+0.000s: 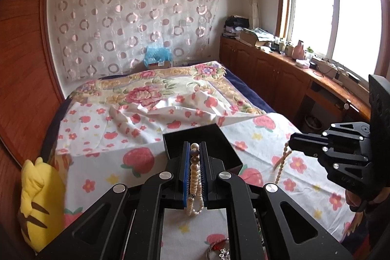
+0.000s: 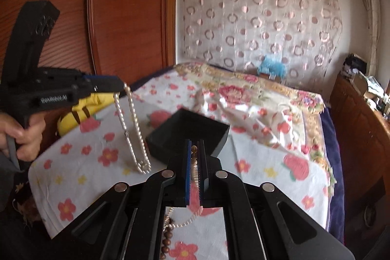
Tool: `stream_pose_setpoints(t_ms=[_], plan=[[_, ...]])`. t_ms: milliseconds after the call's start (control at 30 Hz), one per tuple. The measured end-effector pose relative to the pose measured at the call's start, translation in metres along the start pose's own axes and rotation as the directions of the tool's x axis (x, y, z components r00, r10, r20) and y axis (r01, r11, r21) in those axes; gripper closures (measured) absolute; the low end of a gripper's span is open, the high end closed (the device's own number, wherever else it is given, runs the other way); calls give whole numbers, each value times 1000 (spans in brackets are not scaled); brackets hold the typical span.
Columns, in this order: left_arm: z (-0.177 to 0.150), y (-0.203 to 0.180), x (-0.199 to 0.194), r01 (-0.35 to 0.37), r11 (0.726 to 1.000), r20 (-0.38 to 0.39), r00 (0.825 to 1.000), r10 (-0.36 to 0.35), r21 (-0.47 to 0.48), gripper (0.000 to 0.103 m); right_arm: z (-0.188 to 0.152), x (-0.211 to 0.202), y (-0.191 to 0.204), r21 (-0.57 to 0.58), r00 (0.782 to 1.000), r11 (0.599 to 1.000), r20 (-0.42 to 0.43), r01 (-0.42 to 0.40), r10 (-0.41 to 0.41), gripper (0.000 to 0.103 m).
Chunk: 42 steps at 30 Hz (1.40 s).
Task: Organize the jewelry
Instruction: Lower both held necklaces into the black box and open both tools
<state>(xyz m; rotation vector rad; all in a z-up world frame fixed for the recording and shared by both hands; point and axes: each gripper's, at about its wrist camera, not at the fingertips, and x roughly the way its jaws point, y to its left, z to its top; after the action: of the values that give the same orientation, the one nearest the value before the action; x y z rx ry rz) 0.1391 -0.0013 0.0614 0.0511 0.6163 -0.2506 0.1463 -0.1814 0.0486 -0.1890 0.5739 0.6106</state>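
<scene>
My left gripper (image 1: 194,146) is shut on a white pearl necklace (image 1: 194,177); in the right wrist view the necklace (image 2: 132,128) hangs in a loop from the left gripper (image 2: 121,85) above the sheet. My right gripper (image 2: 194,144) is shut on a strand of brownish beads (image 2: 194,163); in the left wrist view that strand (image 1: 281,163) dangles from the right gripper (image 1: 291,144). An open black box (image 1: 202,145) sits on the bed just beyond both grippers; it also shows in the right wrist view (image 2: 192,128).
More jewelry lies on the sheet near me: a brown bead string (image 2: 168,235) and shiny pieces (image 1: 219,250). A yellow plush toy (image 1: 40,204) sits at the bed's left edge. A wooden wardrobe (image 2: 109,4) stands left, a wooden cabinet (image 1: 280,72) right.
</scene>
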Motion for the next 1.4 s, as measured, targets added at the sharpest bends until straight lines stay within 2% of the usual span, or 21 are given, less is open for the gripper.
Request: stream_pose_setpoints(t_ms=[667, 800, 967, 1100, 1267, 1400], plan=[[80, 3, -11, 10, 1000, 102, 995, -8, -25, 96, 72, -17, -23, -5, 991, 998, 120, 57, -56, 98], [88, 10, -4, 15, 998, 101, 995, -8, -63, 96, 85, -17, -24, -5, 989, 999, 136, 54, -53, 98], [80, 17, 16, 4, 997, 71, 997, 1, -78, 96, 97, -18, -20, -11, 986, 999, 156, 54, -51, 98], [56, 23, 41, 5, 996, 5, 1000, -4, -94, 96, 107, -13, -18, -9, 984, 999, 173, 52, -49, 98], [28, 29, 68, 5, 995, -64, 998, -11, -103, 96, 109, 6, -17, 9, 987, 999, 157, 41, -42, 98], [16, 30, 78, 7, 994, -90, 996, -17, -111, 96, 107, 27, -20, 46, 992, 999, 121, 18, -23, 97]])
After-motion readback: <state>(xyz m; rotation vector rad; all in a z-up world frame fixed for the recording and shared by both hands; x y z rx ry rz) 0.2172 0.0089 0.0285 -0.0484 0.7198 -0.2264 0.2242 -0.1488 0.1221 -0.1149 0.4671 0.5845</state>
